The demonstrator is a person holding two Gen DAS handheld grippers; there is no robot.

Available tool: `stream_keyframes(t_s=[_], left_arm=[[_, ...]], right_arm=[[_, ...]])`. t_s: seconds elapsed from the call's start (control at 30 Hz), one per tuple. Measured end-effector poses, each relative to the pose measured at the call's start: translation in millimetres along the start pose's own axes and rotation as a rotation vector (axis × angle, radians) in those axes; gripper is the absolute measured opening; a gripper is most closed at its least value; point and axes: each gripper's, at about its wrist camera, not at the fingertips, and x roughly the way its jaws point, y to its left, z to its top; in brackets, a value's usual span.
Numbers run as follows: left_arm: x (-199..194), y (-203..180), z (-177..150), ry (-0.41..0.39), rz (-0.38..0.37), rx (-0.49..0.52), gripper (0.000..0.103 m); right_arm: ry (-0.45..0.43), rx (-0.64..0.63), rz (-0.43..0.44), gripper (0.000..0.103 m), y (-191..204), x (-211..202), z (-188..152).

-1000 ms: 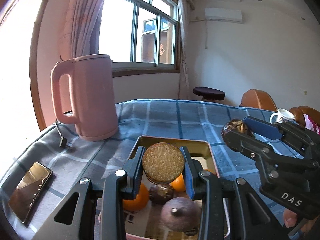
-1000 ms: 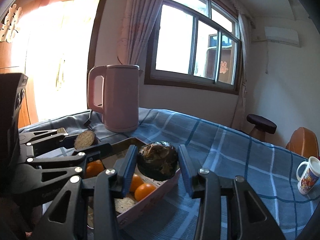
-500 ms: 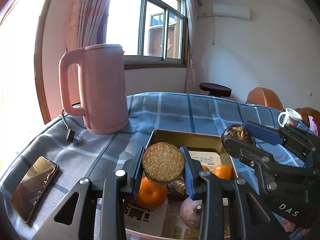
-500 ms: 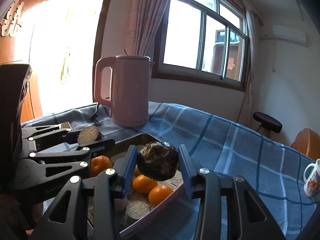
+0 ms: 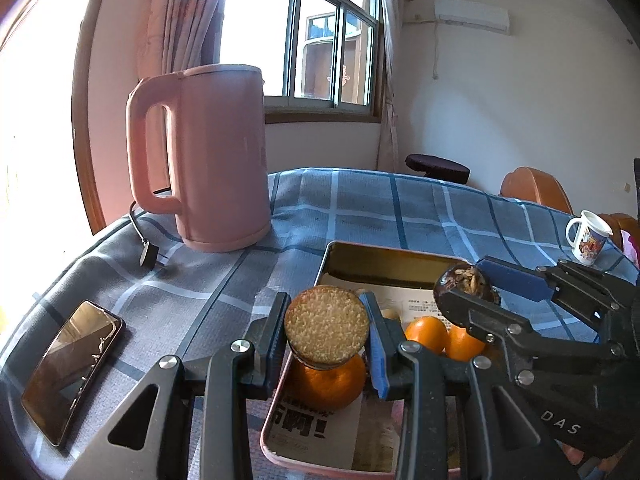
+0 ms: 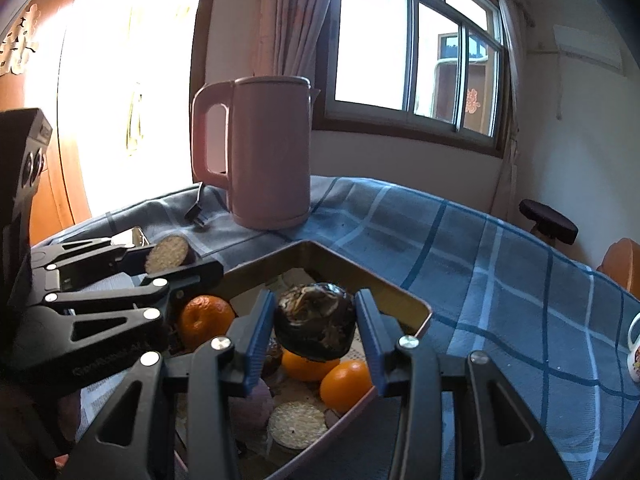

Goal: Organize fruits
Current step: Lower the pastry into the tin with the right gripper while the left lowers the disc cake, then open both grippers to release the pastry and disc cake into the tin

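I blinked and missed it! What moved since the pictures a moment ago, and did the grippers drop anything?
Both grippers crept forward over the tray, toward the pink kettle, which now looms larger. Nothing was dropped: the left gripper still clamps the round tan-faced fruit, the right gripper the dark wrinkled fruit. The oranges, phone and mug stayed put.

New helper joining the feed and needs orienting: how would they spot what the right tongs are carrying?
Start at the tall pink electric kettle on the blue plaid tablecloth, then drop to the gold-lined rectangular tin tray in front. Above it, the right tongs clamp a dark, wrinkled, blackish-brown round fruit, unlike the smooth bright orange tangerines beneath.
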Motion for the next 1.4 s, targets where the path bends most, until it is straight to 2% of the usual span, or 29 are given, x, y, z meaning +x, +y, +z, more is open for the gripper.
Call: stream_keyframes(t_s=[0.77, 1.03, 1.13, 1.2, 1.27, 1.4], left_arm=[[12, 0, -3, 0.080, -0.012, 0.033, 0.037], [10, 0, -5, 0.078, -0.004, 0.041, 0.037], [7, 0, -6, 0.080, -0.001, 0.044, 0.038], [1, 1, -6, 0.070, 0.007, 0.044, 0.044], [-4, 2, -4, 0.057, 0.013, 0.042, 0.056], [-18, 2, -1, 0.024, 0.017, 0.036, 0.068]], right_arm=[[0.096, -0.004, 0.020, 0.045, 8, 19, -6], [0.092, -0.004, 0.024, 0.045, 10, 17, -7], [0.095, -0.008, 0.010, 0.052, 11, 14, -8], [0.087, 0.005, 0.006, 0.059, 9, 9, -8], [0.070, 0.019, 0.002, 0.066, 6, 2, -7], [0.025, 0.038, -0.037, 0.084, 1, -17, -4]])
